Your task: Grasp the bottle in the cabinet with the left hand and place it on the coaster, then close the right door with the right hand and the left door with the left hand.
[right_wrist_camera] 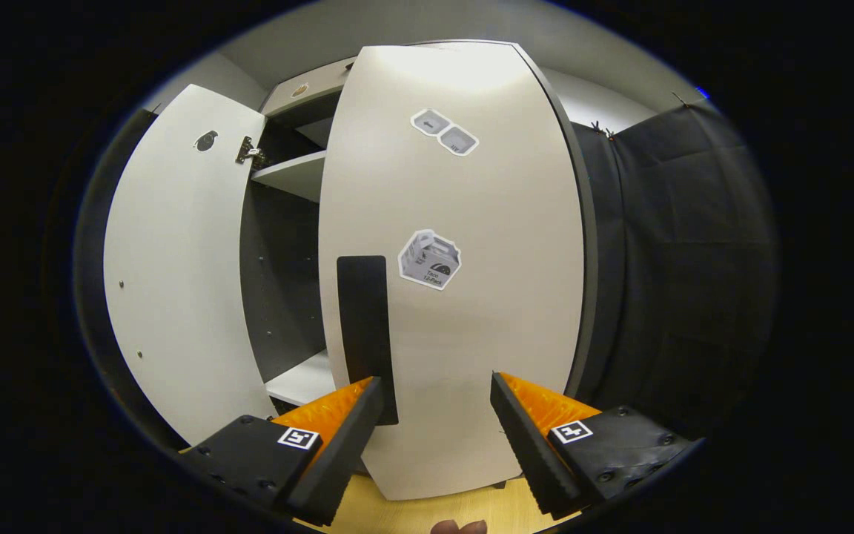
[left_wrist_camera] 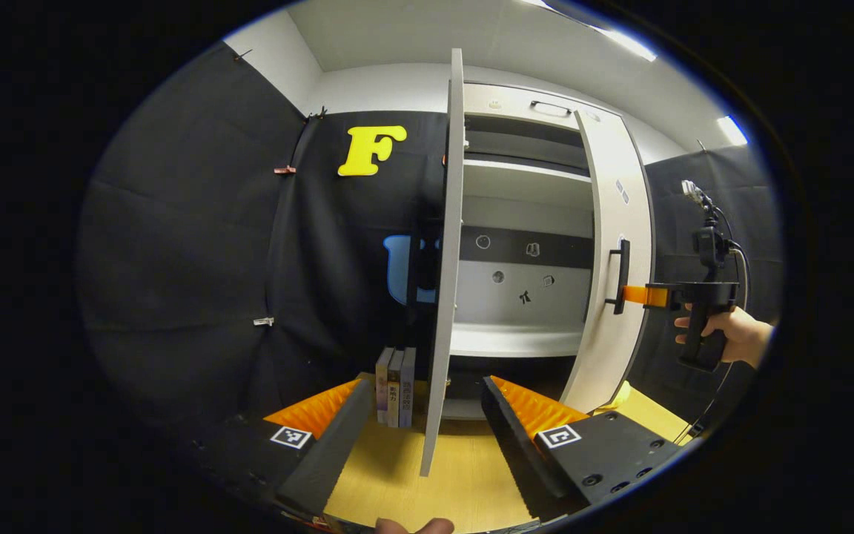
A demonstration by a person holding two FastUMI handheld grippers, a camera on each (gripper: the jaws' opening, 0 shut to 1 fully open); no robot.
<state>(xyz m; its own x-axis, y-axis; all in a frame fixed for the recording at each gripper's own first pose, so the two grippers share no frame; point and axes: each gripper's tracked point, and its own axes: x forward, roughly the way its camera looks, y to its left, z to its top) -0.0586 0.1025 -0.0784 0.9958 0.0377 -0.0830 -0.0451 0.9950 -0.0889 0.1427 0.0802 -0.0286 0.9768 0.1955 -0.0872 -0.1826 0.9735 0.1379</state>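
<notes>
The white cabinet point(left_wrist_camera: 523, 185) stands on a wooden table with both doors ajar. In the left gripper view the left door point(left_wrist_camera: 448, 259) is edge-on, and its lower edge appears between the open fingers of my left gripper point(left_wrist_camera: 427, 423). The right door point(left_wrist_camera: 612, 222) carries a black handle point(left_wrist_camera: 622, 274). My right gripper point(left_wrist_camera: 631, 295), held by a hand point(left_wrist_camera: 738, 334), reaches that handle from outside. In the right gripper view the right door point(right_wrist_camera: 471, 297) is close ahead, its handle point(right_wrist_camera: 364, 334) just above one finger. The right gripper point(right_wrist_camera: 434, 415) is open, nothing between its fingers.
Three books point(left_wrist_camera: 395, 386) stand upright on the wooden table point(left_wrist_camera: 412, 467) left of the left door. A flat yellow thing point(left_wrist_camera: 638, 408) lies on the table below the right door. The inner face of the left door point(right_wrist_camera: 175, 282) and the shelves point(left_wrist_camera: 523, 341) are bare.
</notes>
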